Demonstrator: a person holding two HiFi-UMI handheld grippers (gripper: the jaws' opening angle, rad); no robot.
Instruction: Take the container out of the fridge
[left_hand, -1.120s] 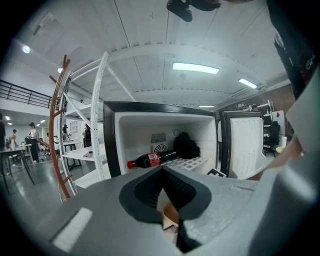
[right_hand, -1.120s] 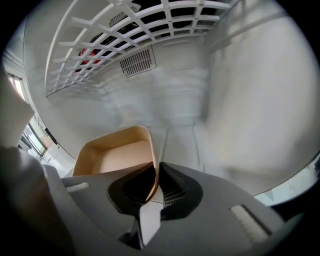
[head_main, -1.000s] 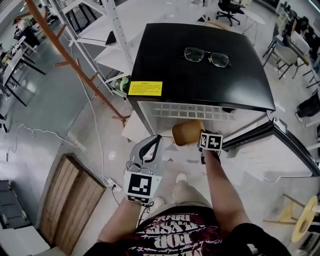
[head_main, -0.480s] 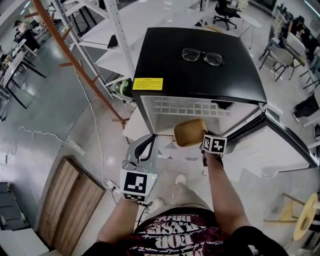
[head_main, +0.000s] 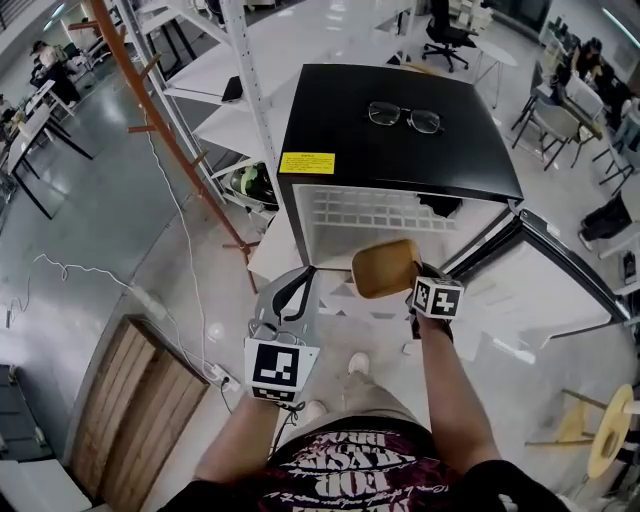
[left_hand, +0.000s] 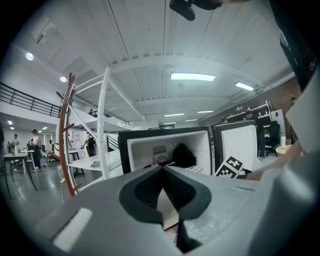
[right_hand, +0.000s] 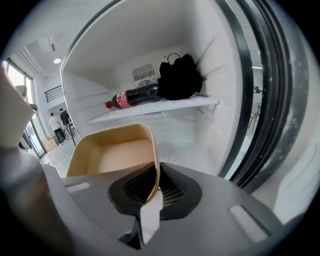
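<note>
The tan, empty, open-topped container (head_main: 385, 268) hangs in the air just in front of the open black fridge (head_main: 400, 150). My right gripper (head_main: 413, 277) is shut on its near right rim; in the right gripper view the thin wall of the container (right_hand: 112, 152) is pinched between the right gripper (right_hand: 155, 176) pads. My left gripper (head_main: 305, 278) is lower left of the container, apart from it, pointing at the fridge. In the left gripper view the left gripper (left_hand: 162, 169) has its jaws meeting at the tips with nothing between them.
Glasses (head_main: 405, 117) lie on the fridge top. Inside, a cola bottle (right_hand: 131, 96) and a black bundle (right_hand: 180, 77) rest on the white shelf (right_hand: 165, 106). The fridge door (head_main: 545, 290) stands open at the right. White racks (head_main: 240, 70) and a wooden board (head_main: 140, 400) stand left.
My right gripper has lifted the container and drawn it back from the fridge opening. The left gripper has shifted a little upward, still shut.
</note>
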